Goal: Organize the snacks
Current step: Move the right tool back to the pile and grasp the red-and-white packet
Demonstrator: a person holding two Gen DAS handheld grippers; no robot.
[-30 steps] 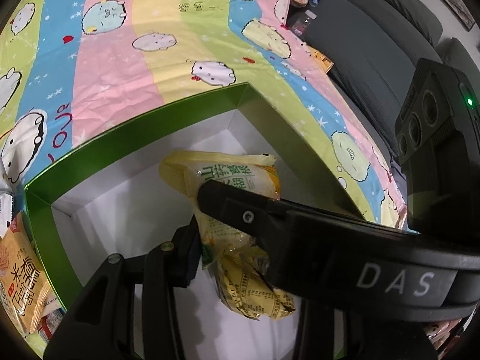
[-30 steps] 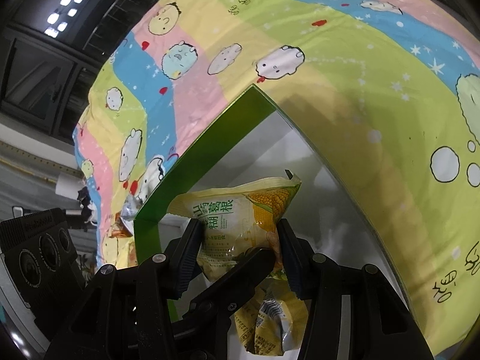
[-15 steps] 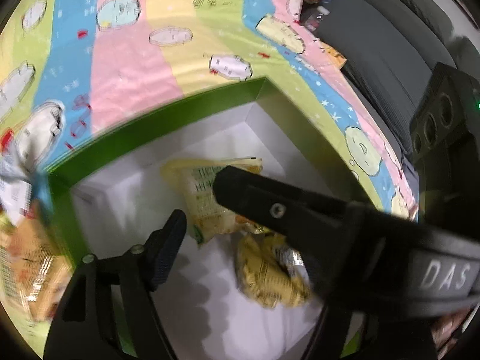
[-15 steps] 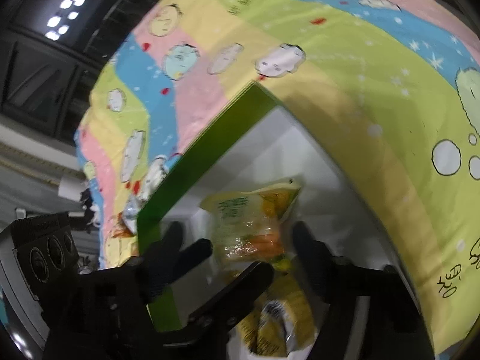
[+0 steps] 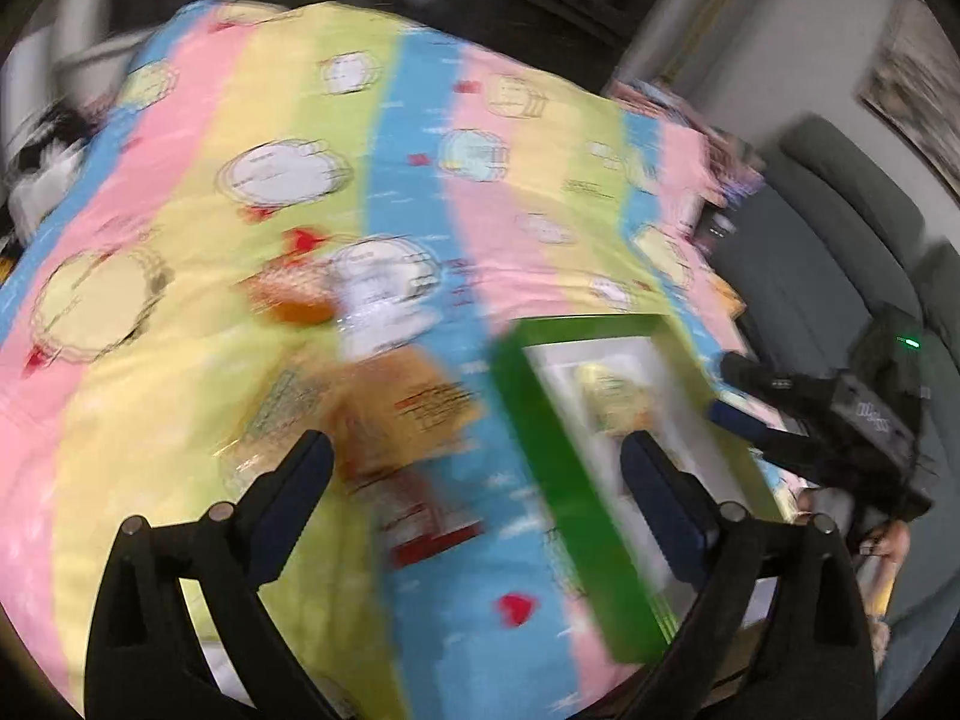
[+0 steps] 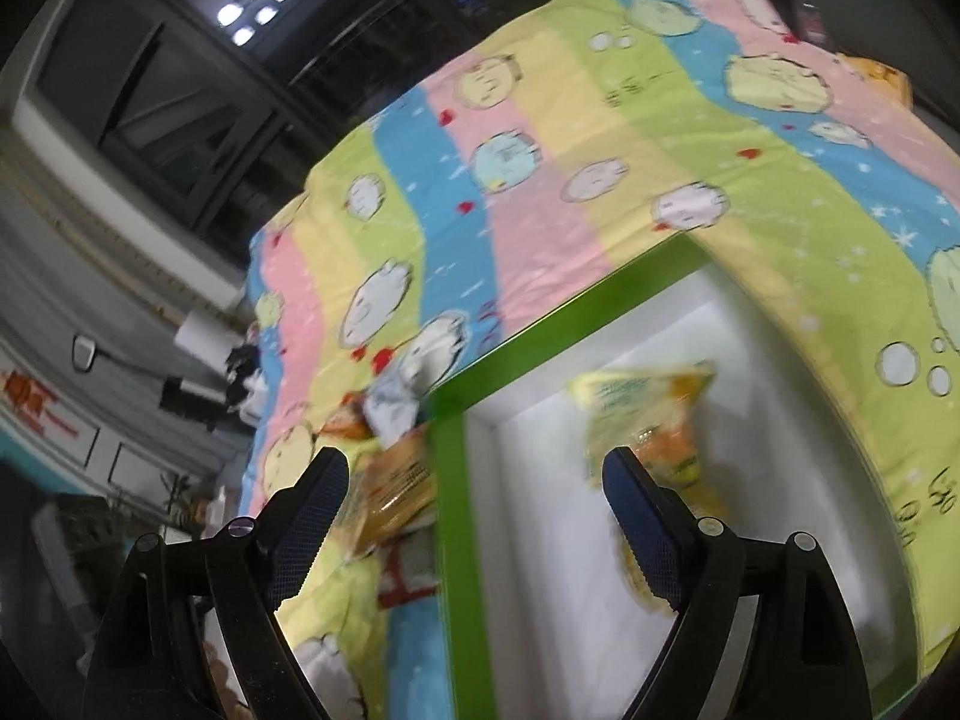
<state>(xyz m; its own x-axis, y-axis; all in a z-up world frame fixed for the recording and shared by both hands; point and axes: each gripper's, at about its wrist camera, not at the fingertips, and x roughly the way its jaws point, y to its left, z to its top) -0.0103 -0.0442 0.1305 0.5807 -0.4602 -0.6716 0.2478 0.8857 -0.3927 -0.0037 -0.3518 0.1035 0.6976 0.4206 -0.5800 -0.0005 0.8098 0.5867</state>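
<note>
A green box [image 6: 456, 510] with a white inside lies on the striped cartoon bedspread [image 6: 540, 192]. Yellow snack bags [image 6: 648, 420] lie loose inside it. My right gripper [image 6: 477, 498] hovers over the box's left wall, jaws opening, nothing between them. My left gripper [image 5: 477, 480] is left of the green box [image 5: 570, 480], above blurred orange snack packets [image 5: 408, 414], its jaws opening wide and empty. In the left wrist view the yellow bag [image 5: 612, 396] shows in the box, and the right gripper's fingers [image 5: 774, 387] reach in from the right.
More orange packets [image 6: 396, 480] and a pale wrapper [image 6: 390, 402] lie just left of the box. A grey sofa [image 5: 840, 228] borders the bed on the right. Small items [image 5: 720, 138] sit at the far corner. Dark windows [image 6: 180, 90] stand behind.
Both grippers let go of the yellow bags, which now lie in the box. The left gripper swung left out of the box over the loose packets. The right gripper rose and drew back.
</note>
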